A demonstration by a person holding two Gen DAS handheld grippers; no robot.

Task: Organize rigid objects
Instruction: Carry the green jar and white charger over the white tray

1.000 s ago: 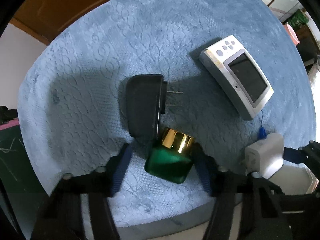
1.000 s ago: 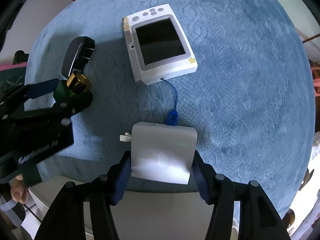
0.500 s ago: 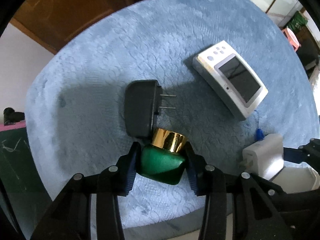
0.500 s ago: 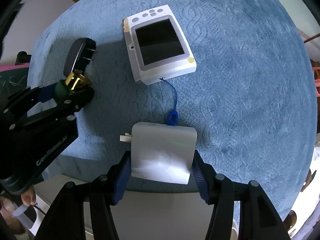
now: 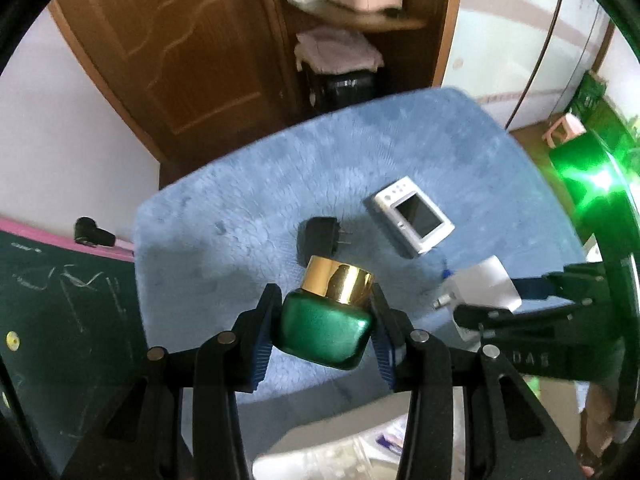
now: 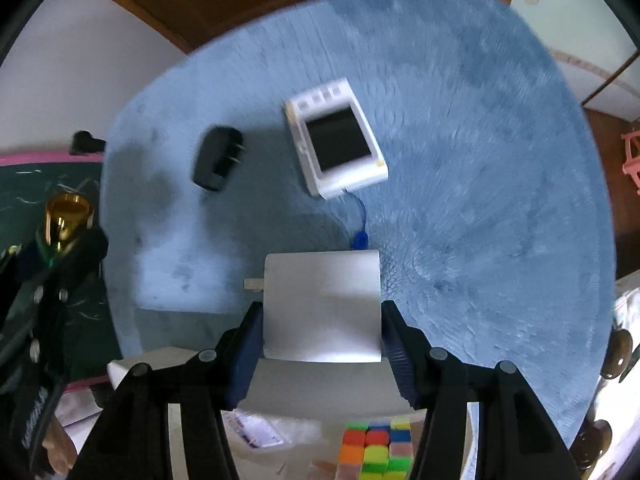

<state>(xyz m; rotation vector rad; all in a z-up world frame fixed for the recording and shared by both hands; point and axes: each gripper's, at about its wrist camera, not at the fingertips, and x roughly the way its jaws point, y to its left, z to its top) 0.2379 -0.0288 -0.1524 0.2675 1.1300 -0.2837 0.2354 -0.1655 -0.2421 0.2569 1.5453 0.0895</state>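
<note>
- Both tongs have risen since a second ago: the left tongs [image 5: 326,324], then open around the green jar [image 5: 324,334] on the blue mat [image 6: 460,152], now carry it clear of the surface, and the right tongs [image 6: 322,338] have lifted the white charger [image 6: 322,304].
- Left tongs are clamped on the jar's body, gold cap pointing away from the camera and tilted right.
- Right tongs are closed on the charger's flat sides, its prongs pointing left.
- Left behind on the mat: the black adapter [image 6: 216,158] to the left, the white screen device [image 6: 338,144] just right of it.
- Judging by the near edge, a white bin [image 6: 280,384] with a colour cube [image 6: 376,450] sits below the right tongs, nearer that hand than the left one.
</note>
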